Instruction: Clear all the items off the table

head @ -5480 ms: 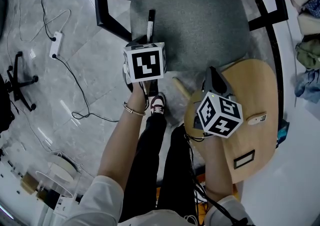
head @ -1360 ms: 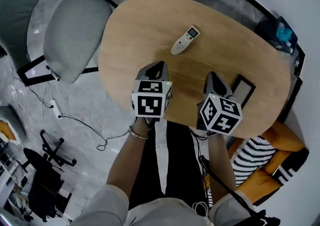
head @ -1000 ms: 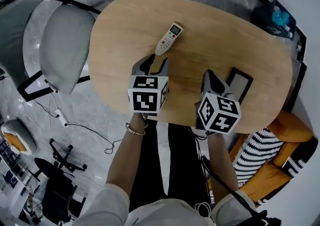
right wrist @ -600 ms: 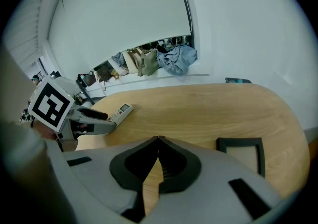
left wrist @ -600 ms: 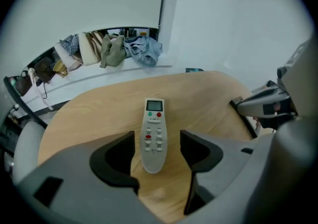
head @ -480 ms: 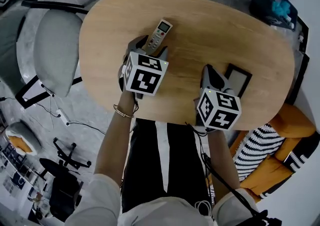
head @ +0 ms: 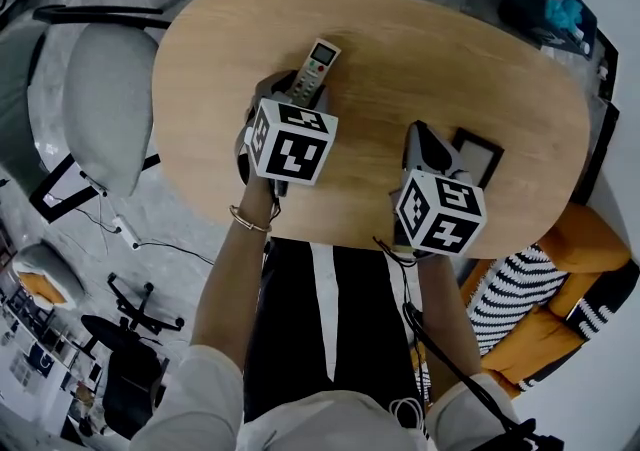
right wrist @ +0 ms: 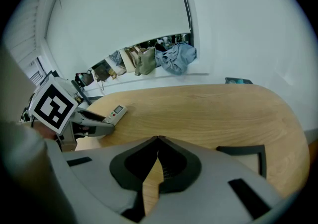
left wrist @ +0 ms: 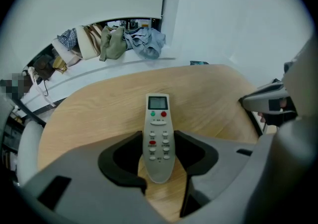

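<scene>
right claw (right wrist: 158, 141): tips together, empty | left claw (left wrist: 158, 139): closing astride slim white plastic remote control (left wrist: 158, 118), not yet pinching | remote: flat on oval wooden table (left wrist: 94, 113); likely light, rigid, slick; pinch long edges mid-body

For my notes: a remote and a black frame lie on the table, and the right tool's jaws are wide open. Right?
No: the right tool has its jaws shut, tips together, nothing between them, as the right gripper view shows. The remote and black frame do lie on the table.
</scene>
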### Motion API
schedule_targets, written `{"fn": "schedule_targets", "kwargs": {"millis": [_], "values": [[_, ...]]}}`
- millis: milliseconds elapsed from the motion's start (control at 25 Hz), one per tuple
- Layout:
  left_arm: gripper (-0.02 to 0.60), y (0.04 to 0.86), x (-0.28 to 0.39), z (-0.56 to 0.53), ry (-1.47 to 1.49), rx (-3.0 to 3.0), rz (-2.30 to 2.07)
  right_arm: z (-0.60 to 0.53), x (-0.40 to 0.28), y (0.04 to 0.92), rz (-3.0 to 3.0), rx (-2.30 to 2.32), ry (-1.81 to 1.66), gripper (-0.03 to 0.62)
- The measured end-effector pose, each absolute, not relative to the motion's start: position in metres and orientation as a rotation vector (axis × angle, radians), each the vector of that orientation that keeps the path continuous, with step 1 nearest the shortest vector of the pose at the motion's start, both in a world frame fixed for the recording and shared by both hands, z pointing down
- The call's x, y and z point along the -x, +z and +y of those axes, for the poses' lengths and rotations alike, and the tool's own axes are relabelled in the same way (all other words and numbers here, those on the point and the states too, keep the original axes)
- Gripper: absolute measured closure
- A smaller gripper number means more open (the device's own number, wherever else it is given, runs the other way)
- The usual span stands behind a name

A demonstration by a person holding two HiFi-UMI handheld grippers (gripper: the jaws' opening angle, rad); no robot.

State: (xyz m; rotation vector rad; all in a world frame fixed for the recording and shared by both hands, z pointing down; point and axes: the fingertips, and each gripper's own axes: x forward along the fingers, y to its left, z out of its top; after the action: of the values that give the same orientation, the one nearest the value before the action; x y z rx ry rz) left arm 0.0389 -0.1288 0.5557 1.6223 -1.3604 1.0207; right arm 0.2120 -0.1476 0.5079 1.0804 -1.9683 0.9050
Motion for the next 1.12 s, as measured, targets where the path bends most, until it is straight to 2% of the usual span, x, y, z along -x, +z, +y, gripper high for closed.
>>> {"fn": "schedule_targets", "kwargs": {"millis": [280,520,1120], "values": [[0.379,0.543,-0.027,-0.129,0.876,-1.588,-1.433,-0.145,-0.198,0.507,-1.974,-1.055,0.886,0.569],[0.38,0.528,0.02,-0.102,0.758,-1.495,-1.532,-0.138,-0.163,0.503,-1.992,-1.003,0.847,0.569],[0.38,0.515,0.223,0.08,0.525,-1.039,-1.823,-0.033,0.066,0.488,-2.119,-0.596,0.664,0.569]]}}
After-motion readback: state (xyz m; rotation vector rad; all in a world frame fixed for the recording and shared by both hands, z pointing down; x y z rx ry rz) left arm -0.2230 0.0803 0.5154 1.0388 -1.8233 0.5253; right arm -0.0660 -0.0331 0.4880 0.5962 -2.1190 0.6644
